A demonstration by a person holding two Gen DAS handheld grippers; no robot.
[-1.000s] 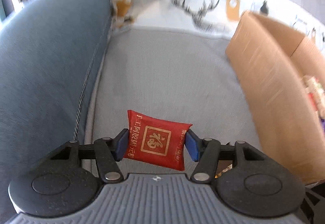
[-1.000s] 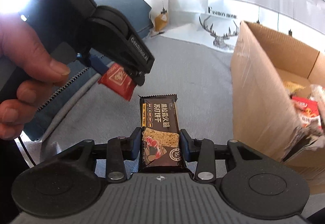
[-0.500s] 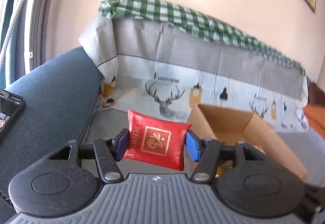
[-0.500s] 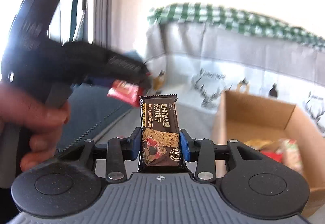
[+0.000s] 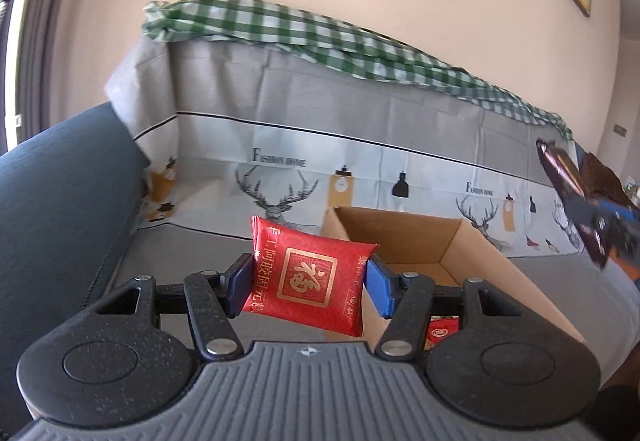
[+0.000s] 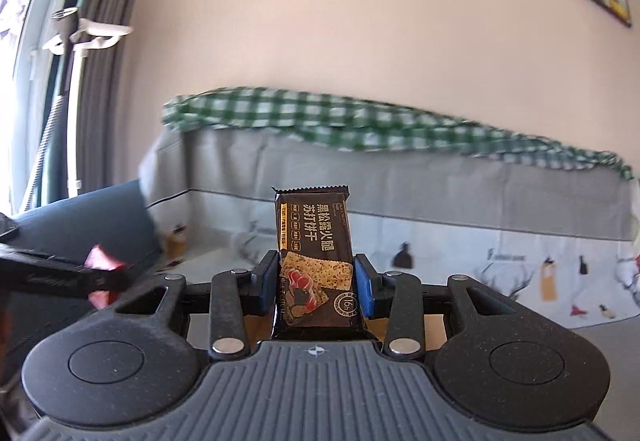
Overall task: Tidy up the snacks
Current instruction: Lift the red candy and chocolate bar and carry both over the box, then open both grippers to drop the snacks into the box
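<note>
Both jaws were clamped: left gripper (image 5: 307, 281) on red pouch (image 5: 308, 283), right gripper (image 6: 316, 283) on dark bar (image 6: 316, 261). Box (image 5: 472, 265) sat open just behind the pouch. Step looked like carrying w/ both; next prob lower over box, release.

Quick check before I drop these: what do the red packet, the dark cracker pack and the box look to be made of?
Red packet: glossy printed film, probably plastic, with crimped ends and a soft pillow shape. Dark cracker pack: similar shiny film, serrated top seal; foil lining can't be told. Box: plain brown corrugated cardboard, matte, with folded creases.
</note>
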